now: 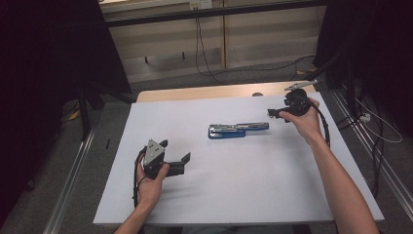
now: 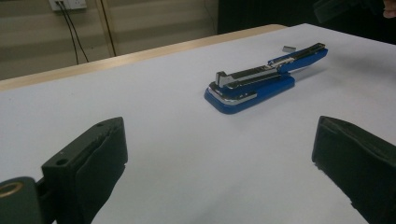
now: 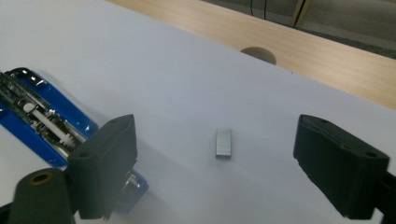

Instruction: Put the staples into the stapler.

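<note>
At lower left of the high view the left gripper [image 1: 176, 152] rests spread on the white worktop [image 1: 234, 170]; mid-frame lies the opened blue metal stapler [image 1: 237, 129]. Beyond, at upper right, the right gripper [image 1: 274, 113] hovers spread, its own view revealing a small grey staple block [image 3: 223, 143] between its jaws, untouched.

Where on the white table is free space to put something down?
The near half of the table, between the two forearms, is bare, and so is the far left corner. It is crowded around the open blue stapler and the staple block beside the right gripper.
</note>
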A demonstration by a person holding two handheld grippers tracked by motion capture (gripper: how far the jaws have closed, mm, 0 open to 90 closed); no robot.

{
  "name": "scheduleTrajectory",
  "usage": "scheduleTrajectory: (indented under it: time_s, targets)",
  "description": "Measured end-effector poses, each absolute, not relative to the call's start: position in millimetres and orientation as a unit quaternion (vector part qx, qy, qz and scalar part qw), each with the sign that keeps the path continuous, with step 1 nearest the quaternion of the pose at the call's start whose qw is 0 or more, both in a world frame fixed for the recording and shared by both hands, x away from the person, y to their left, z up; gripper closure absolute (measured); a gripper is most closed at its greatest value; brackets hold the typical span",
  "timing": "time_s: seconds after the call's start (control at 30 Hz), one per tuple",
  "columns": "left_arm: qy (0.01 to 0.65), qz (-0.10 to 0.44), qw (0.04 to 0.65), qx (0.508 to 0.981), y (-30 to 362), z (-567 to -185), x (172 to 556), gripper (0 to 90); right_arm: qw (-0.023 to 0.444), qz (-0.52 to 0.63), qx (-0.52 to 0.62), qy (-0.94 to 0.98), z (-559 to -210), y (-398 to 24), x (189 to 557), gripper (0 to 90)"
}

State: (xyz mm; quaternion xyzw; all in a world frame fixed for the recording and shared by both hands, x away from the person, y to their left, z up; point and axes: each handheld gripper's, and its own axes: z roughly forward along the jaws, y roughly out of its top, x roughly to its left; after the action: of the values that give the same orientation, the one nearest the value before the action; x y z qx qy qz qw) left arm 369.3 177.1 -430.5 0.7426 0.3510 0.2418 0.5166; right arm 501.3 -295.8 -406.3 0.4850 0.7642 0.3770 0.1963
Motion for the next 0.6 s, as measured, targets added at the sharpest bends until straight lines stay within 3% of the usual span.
scheduleTrajectory:
  time_s: [0.6]
  targets:
    - [0.350, 0.242, 0.505, 0.751, 173, -433, 370, 2.8, 0.152, 0.319, 0.486, 0.799, -421, -291, 528, 45.6]
